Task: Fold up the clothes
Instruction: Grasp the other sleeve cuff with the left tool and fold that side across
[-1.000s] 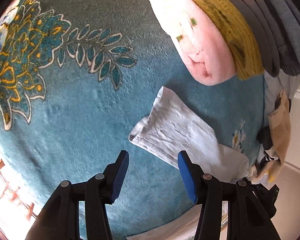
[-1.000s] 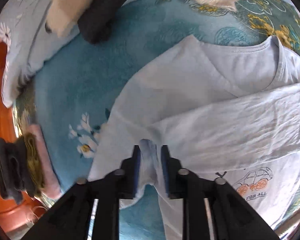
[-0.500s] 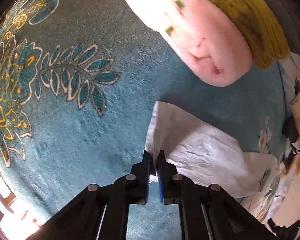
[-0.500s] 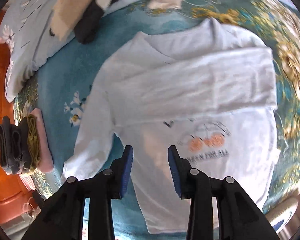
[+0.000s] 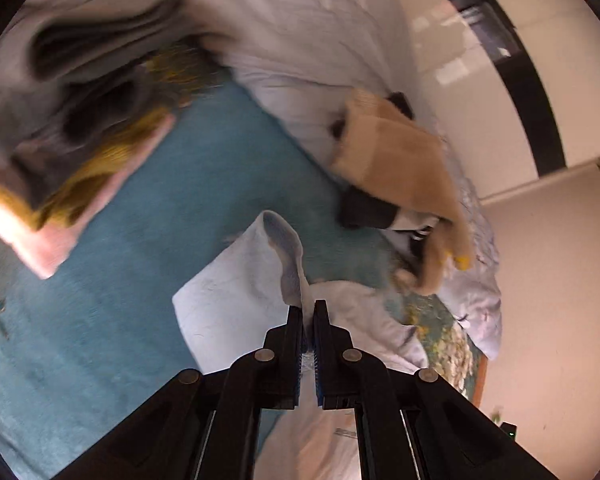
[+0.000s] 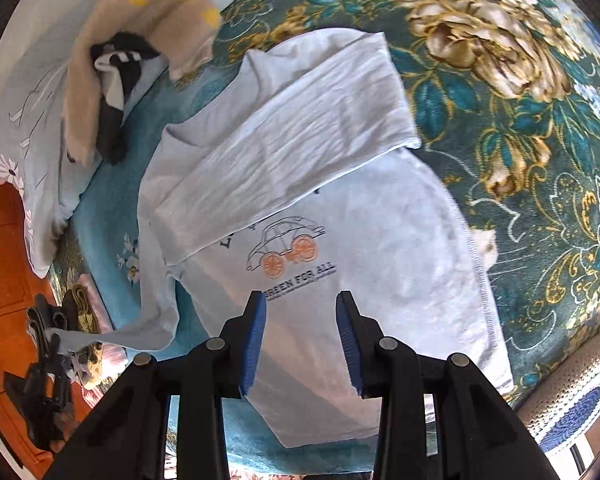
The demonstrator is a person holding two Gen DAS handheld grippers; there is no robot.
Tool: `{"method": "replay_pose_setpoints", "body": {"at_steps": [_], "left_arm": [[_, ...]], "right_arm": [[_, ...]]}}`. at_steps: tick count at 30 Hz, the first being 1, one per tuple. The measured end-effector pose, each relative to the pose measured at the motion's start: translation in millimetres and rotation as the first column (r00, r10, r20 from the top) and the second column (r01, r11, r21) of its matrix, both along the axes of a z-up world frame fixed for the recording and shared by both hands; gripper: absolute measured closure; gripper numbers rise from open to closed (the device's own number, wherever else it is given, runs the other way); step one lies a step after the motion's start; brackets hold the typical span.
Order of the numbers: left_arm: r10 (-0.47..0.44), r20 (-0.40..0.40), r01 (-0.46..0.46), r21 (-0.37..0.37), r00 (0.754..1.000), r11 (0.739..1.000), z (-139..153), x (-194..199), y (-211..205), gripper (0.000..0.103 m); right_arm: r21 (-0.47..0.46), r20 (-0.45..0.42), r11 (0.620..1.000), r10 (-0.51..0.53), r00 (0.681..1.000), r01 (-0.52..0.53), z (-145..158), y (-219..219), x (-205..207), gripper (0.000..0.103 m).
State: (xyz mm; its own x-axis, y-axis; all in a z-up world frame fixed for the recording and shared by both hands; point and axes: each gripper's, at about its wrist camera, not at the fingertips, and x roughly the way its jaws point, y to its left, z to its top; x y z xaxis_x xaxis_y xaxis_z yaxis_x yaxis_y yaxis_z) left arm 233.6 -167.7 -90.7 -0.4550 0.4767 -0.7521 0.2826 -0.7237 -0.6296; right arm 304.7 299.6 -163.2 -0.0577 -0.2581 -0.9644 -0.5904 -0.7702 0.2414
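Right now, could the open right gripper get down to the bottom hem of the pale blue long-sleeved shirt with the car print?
Probably yes. The right gripper hovers open above the pale blue long-sleeved shirt, and nothing lies on the lower body or hem. The left gripper is off to the side, shut on the sleeve.

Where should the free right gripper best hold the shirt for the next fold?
Probably the bottom hem of the shirt, from above: that edge lies flat and bare on the blanket. The right gripper is open; the left gripper pinches the sleeve.
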Motion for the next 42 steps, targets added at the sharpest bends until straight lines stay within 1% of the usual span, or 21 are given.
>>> {"method": "replay_pose_setpoints", "body": {"at_steps": [2, 5, 8, 10, 11, 14, 17, 22, 24, 26, 27, 28, 29, 30, 31, 32, 35, 37, 39, 41, 42], "left_arm": [[-0.088, -0.022, 0.089, 0.012, 0.996, 0.996, 9, -15, 46, 0.098], [-0.219, -0.057, 0.22, 0.027, 0.974, 0.975, 22, -38, 115, 0.098], [-0.344, -0.094, 0.349, 0.037, 0.934, 0.937, 36, -61, 185, 0.098], [-0.424, -0.119, 0.431, 0.041, 0.898, 0.901, 45, -77, 231, 0.098], [-0.457, -0.11, 0.464, 0.047, 0.883, 0.885, 42, -78, 253, 0.098], [-0.54, -0.047, 0.542, 0.046, 0.841, 0.839, 20, -71, 310, 0.098], [-0.601, 0.031, 0.601, 0.028, 0.798, 0.799, -11, -65, 357, 0.098], [-0.639, 0.2, 0.651, 0.008, 0.743, 0.759, -71, -59, 406, 0.096], [-0.666, 0.243, 0.685, 0.009, 0.705, 0.729, -87, -58, 419, 0.095], [-0.693, 0.281, 0.72, 0.013, 0.663, 0.694, -100, -58, 430, 0.083], [-0.706, 0.282, 0.73, 0.03, 0.649, 0.683, -102, -55, 431, 0.062], [-0.719, 0.275, 0.736, 0.053, 0.639, 0.674, -102, -51, 429, 0.05], [-0.731, 0.268, 0.743, 0.076, 0.628, 0.665, -102, -47, 428, 0.05], [-0.731, 0.259, 0.738, 0.089, 0.631, 0.669, -99, -42, 421, 0.05], [-0.726, 0.251, 0.729, 0.099, 0.641, 0.678, -95, -37, 412, 0.049], [-0.713, 0.247, 0.712, 0.11, 0.656, 0.694, -91, -32, 400, 0.048], [-0.624, 0.263, 0.619, 0.113, 0.736, 0.777, -82, -11, 339, 0.046], [-0.544, 0.295, 0.549, 0.074, 0.785, 0.832, -82, 8, 288, 0.046], [-0.464, 0.336, 0.49, 0.009, 0.82, 0.872, -85, 28, 237, 0.046], [-0.393, 0.381, 0.443, -0.051, 0.837, 0.895, -92, 50, 190, 0.046], [-0.365, 0.408, 0.428, -0.072, 0.837, 0.901, -96, 60, 169, 0.046]], "right_arm": [[-0.009, -0.003, 0.998, -0.056, 0.998, 0.056, 0, 24, 15, 0.066], [-0.025, 0.012, 0.99, -0.139, 0.99, 0.14, -7, 59, 38, 0.066], [-0.033, 0.025, 0.981, -0.192, 0.981, 0.193, -14, 88, 55, 0.066], [-0.033, 0.032, 0.974, -0.222, 0.975, 0.223, -18, 106, 66, 0.066], [-0.03, 0.032, 0.972, -0.234, 0.972, 0.235, -19, 113, 69, 0.066], [-0.036, 0.033, 0.964, -0.262, 0.965, 0.263, -23, 133, 77, 0.066], [-0.05, 0.034, 0.96, -0.273, 0.961, 0.274, -27, 147, 82, 0.066], [-0.064, 0.028, 0.959, -0.273, 0.962, 0.274, -34, 161, 84, 0.066], [-0.067, 0.033, 0.959, -0.273, 0.961, 0.275, -38, 163, 86, 0.066], [-0.071, 0.039, 0.958, -0.275, 0.961, 0.277, -42, 164, 87, 0.066], [-0.074, 0.044, 0.957, -0.276, 0.96, 0.279, -44, 164, 89, 0.066], [-0.077, 0.049, 0.957, -0.277, 0.96, 0.28, -46, 163, 90, 0.065], [-0.08, 0.054, 0.957, -0.276, 0.96, 0.28, -47, 162, 91, 0.064], [-0.081, 0.058, 0.957, -0.274, 0.96, 0.278, -48, 161, 91, 0.064], [-0.083, 0.062, 0.958, -0.269, 0.961, 0.274, -50, 159, 91, 0.064], [-0.082, 0.068, 0.96, -0.261, 0.963, 0.266, -52, 156, 91, 0.064], [-0.076, 0.091, 0.971, -0.221, 0.971, 0.228, -61, 146, 90, 0.064], [-0.071, 0.105, 0.977, -0.191, 0.976, 0.199, -68, 137, 92, 0.064], [-0.078, 0.116, 0.983, -0.159, 0.98, 0.169, -76, 126, 96, 0.064], [-0.072, 0.136, 0.987, -0.132, 0.982, 0.143, -85, 117, 101, 0.064], [-0.065, 0.15, 0.989, -0.121, 0.981, 0.132, -89, 113, 105, 0.064]]}}
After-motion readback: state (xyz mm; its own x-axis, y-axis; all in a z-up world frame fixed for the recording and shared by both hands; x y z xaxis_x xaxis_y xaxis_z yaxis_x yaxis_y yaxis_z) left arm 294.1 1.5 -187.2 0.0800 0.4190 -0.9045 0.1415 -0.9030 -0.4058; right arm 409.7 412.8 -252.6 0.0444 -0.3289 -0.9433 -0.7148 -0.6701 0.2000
